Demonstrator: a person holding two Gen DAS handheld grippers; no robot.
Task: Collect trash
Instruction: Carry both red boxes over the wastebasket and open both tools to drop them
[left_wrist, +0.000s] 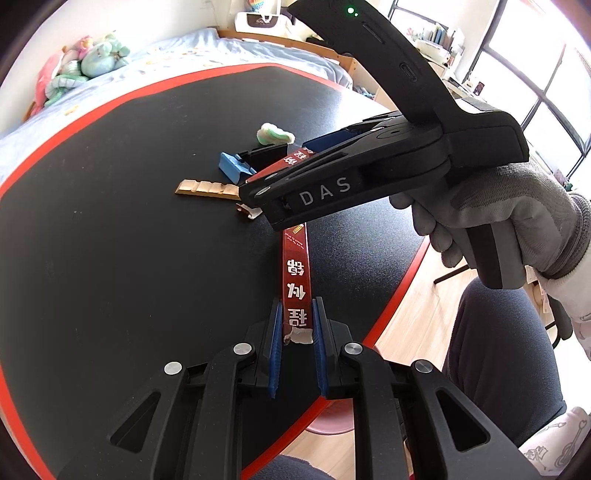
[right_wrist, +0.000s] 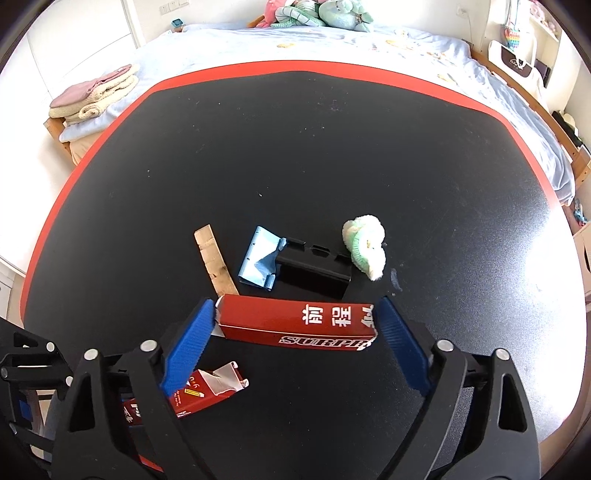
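Your left gripper (left_wrist: 297, 332) pinches the red box (left_wrist: 295, 273) at its torn end; your right gripper (right_wrist: 295, 325) spans its length, touching both ends. It's light, crushable card near the table (right_wrist: 332, 147) edge: squeeze gently.

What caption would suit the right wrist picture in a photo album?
Right gripper clamps one end of a long red carton above a black table, with cardboard scraps and a crumpled wad beyond.

A black table (right_wrist: 332, 147) with a red border fills most of both views. Beyond it stands a bed (right_wrist: 369, 48) under a pale blue sheet, with plush toys (right_wrist: 317, 13) heaped at its head and folded towels (right_wrist: 96, 96) stacked at one corner. A white bag (left_wrist: 258, 24) stands beside the bed. Large dark-framed windows (left_wrist: 546, 85) line the far wall, above wooden flooring (left_wrist: 413, 317).
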